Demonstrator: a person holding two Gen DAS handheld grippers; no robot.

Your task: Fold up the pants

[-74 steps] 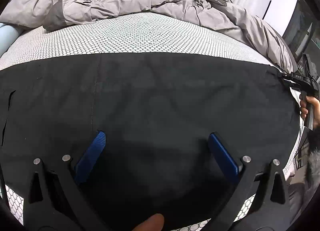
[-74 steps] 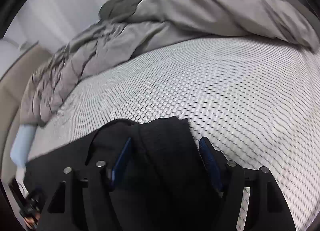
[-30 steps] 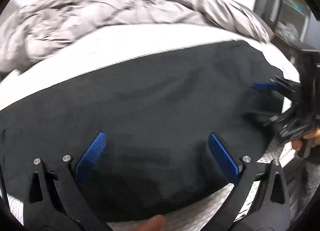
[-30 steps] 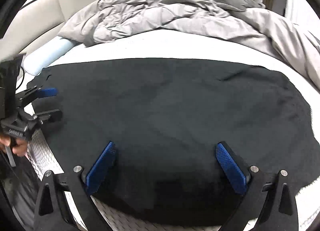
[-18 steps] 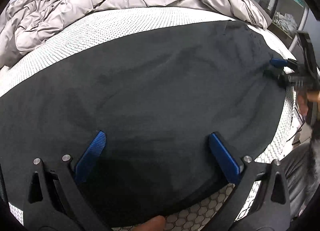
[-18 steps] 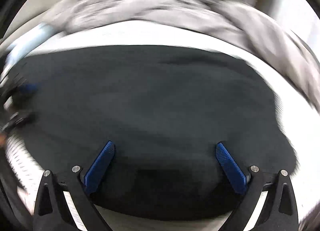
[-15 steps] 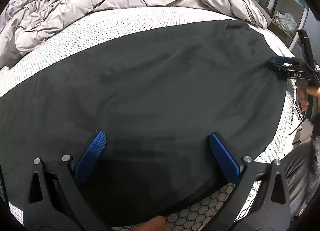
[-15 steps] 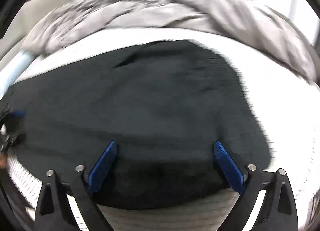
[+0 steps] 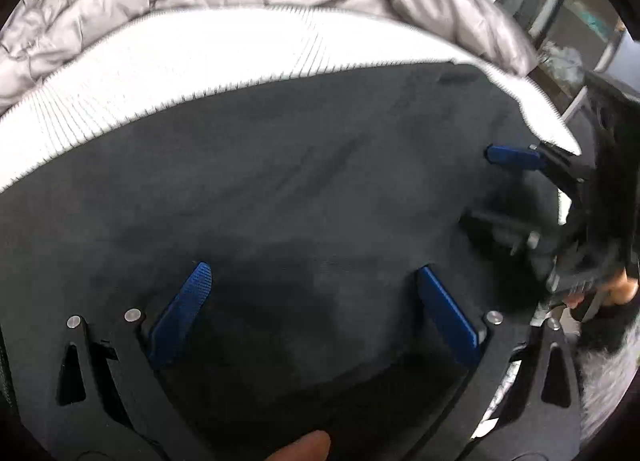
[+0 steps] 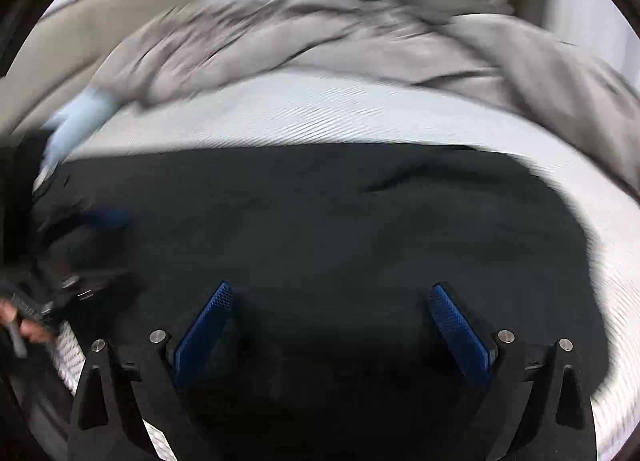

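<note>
White mattress (image 9: 208, 61) with a fine honeycomb-textured cover, filling most of both wrist views, blurred by motion. Black pants (image 9: 280, 189) spread flat across its near part, reaching close to the near edge and with one end close to the mattress side in the left wrist view; crumpled grey duvet (image 10: 360, 37) heaped along the far side, touching the mattress but apart from the pants by a bare white strip. Pale blue pillow (image 10: 76, 117) at the far left of the right wrist view, partly under the duvet.
</note>
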